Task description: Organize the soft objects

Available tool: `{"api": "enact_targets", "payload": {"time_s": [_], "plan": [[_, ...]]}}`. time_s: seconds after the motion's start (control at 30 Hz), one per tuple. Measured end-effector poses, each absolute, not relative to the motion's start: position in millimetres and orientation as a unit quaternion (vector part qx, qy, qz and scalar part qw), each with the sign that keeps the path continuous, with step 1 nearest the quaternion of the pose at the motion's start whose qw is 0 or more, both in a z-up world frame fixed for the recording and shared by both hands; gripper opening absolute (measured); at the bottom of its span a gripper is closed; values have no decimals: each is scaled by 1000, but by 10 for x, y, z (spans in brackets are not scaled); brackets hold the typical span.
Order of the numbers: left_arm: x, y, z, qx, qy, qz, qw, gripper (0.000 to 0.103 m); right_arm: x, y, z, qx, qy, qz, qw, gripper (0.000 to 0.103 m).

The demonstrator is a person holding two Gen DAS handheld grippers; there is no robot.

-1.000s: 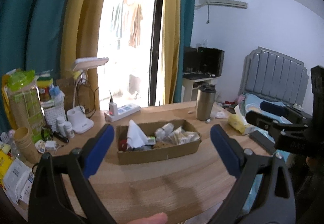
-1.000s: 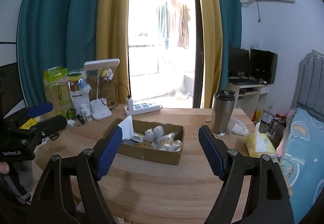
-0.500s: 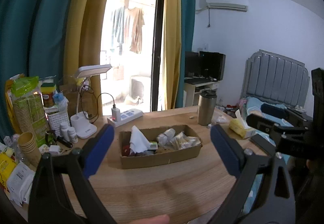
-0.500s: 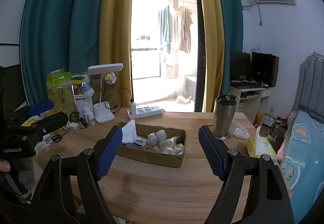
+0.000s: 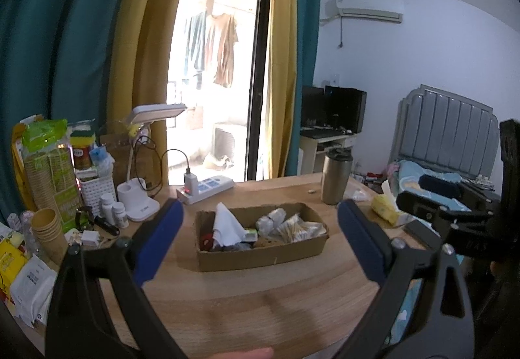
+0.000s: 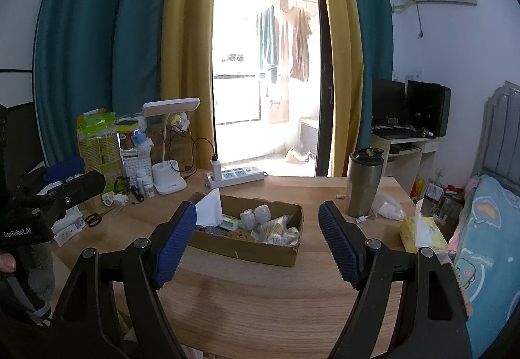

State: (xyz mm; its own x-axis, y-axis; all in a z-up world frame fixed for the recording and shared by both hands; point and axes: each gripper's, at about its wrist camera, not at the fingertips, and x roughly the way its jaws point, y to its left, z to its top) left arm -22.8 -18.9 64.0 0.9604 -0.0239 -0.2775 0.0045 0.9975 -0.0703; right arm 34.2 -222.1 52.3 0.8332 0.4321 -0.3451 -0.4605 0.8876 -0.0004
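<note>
A shallow cardboard box (image 5: 260, 256) (image 6: 247, 250) sits mid-table. It holds a white cloth (image 5: 226, 225) (image 6: 209, 208), rolled white wads (image 5: 271, 222) (image 6: 256, 216), a bag of cotton swabs (image 5: 299, 229) (image 6: 276, 230) and small packets. My left gripper (image 5: 260, 242) is open and empty, held above the near table, short of the box. My right gripper (image 6: 258, 240) is open and empty, also short of the box. Each gripper shows at the edge of the other's view.
A steel tumbler (image 5: 334, 178) (image 6: 362, 185) stands right of the box. A yellow tissue pack (image 5: 385, 212) (image 6: 419, 234) lies at the table's right edge. A power strip (image 6: 235, 177), desk lamp (image 6: 169, 144), bottles, paper cups (image 5: 48, 229) and packets crowd the left. A bed (image 6: 487, 248) is right.
Both grippers have tilted upward and drawn back a little, so the box sits lower in both views. Both stay open and empty.
</note>
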Motion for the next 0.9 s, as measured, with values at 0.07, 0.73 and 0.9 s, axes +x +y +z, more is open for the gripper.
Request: {"api": "enact_targets", "payload": {"time_s": [0.07,0.73,0.9], "plan": [[-225,-190,635,-35,141,-7,989,97,341,-2218,522,-42,170,234,956,81],[-236,-187,616,-37,143,-6,989,97,329,-2197,478,-44,172,236,955,81],[-232,-188,608,-37,143,-8,989,97,330,-2198,477,-44,173,236,955,81]]}}
